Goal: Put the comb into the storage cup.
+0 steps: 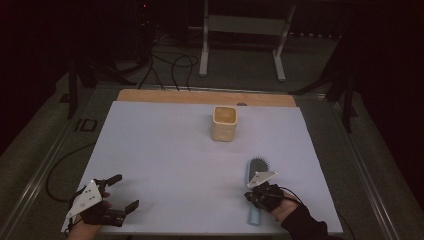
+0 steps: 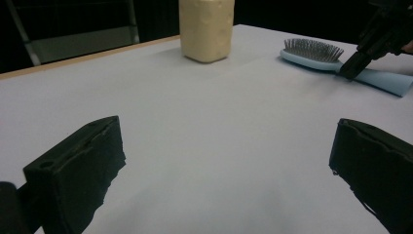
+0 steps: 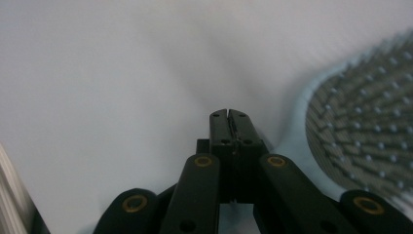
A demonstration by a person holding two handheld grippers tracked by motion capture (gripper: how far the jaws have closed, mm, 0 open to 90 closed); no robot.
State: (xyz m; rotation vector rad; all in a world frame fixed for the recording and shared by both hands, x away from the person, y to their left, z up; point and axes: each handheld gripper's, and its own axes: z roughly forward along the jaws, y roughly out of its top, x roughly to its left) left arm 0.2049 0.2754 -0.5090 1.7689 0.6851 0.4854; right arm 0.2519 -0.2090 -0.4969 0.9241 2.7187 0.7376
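Nearest the lens: right gripper (image 3: 229, 117), jaws clenched flat together on nothing, tips low over the white sheet (image 1: 165, 165) just beside the hairbrush (image 1: 257, 172). Left gripper (image 1: 117, 192) at the near left corner, jaws released and spread wide, bare sheet between them.

Further back, near the middle of the sheet: cream square cup (image 1: 224, 123), upright, mouth open; inside looks the same pale cream, contents not clear. Stands well apart from both grippers.

Around: wooden table edge (image 1: 200, 96) past the sheet, black cables (image 1: 170, 67) and a grey metal stand (image 1: 245, 35) on the floor behind. Nothing between brush and cup.

Light-blue hairbrush lying flat at the near right of the sheet, bristles up. Long axis running roughly from near edge toward far edge; head pointing away toward the cup, handle toward the person, partly hidden under the right gripper and hand in the high view.
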